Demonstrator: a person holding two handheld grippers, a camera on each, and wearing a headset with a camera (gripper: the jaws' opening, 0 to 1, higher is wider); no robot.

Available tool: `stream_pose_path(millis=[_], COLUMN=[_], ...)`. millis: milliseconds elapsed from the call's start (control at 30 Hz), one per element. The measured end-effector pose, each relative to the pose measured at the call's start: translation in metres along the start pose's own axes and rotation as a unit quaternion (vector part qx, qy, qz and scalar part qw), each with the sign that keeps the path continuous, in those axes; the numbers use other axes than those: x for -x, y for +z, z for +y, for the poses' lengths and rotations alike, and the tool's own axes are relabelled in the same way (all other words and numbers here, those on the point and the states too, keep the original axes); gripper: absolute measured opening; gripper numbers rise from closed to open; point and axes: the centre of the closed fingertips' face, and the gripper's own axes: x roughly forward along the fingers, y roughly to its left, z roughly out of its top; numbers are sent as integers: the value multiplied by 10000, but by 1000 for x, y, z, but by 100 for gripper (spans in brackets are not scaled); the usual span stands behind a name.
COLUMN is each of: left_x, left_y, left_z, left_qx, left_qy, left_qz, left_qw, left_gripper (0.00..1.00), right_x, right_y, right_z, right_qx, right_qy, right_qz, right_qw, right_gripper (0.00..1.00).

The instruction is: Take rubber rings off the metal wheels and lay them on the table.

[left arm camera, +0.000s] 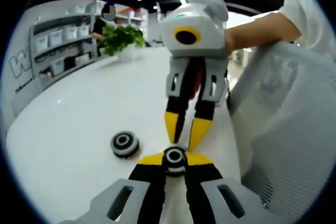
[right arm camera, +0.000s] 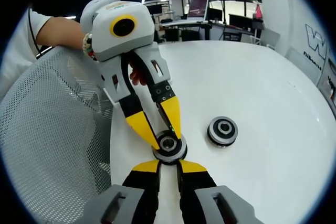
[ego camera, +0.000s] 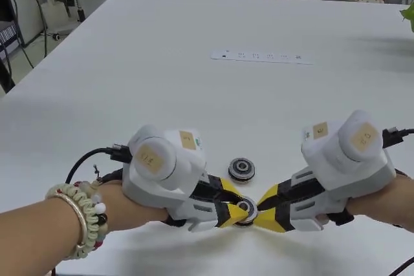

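**A:** Rubber ring (right arm camera: pixel 182 150) isn't off yet. The metal wheel (ego camera: pixel 244 209) lies flat near the front edge of the surface (ego camera: pixel 194 82), dead between both tips.

**B:** Grip state?

**A:** Left hand-held gripper (ego camera: pixel 233 212) nips its rim from the left, and the right hand-held gripper (ego camera: pixel 259 213) nips from the right. Neither is nearer. Second wheel (ego camera: pixel 241 169) sits just beyond, free.

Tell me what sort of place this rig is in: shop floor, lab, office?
Probably an open office or lab, not a factory floor: a wide white table, grey wall shelves of white storage bins, desks with computer monitors, a pale mesh office chair.
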Motion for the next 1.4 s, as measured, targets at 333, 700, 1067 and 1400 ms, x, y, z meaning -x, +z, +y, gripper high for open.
stream_pose_path(millis=[333, 700, 1067, 1400], left_x=[0, 0, 0, 0], left_y=[0, 0, 1, 0], left_z=[0, 0, 0, 0], left_qx=[0, 5, 7, 8], left_qy=[0, -4, -1, -5], left_qz=[-7, -16, -26, -34], left_qw=[10000, 10000, 10000, 10000], left_gripper=[14, 14, 14, 13], right_x=[1, -8, -5, -1], right_y=[-2, 6, 3, -2], right_z=[-1, -1, -2, -1], right_qx=[-98, 123, 221, -154], right_qy=[0, -138, -104, 80], right_qz=[33, -99, -9, -21], right_qw=[9999, 9998, 9997, 9998], right_gripper=[7, 26, 20, 15])
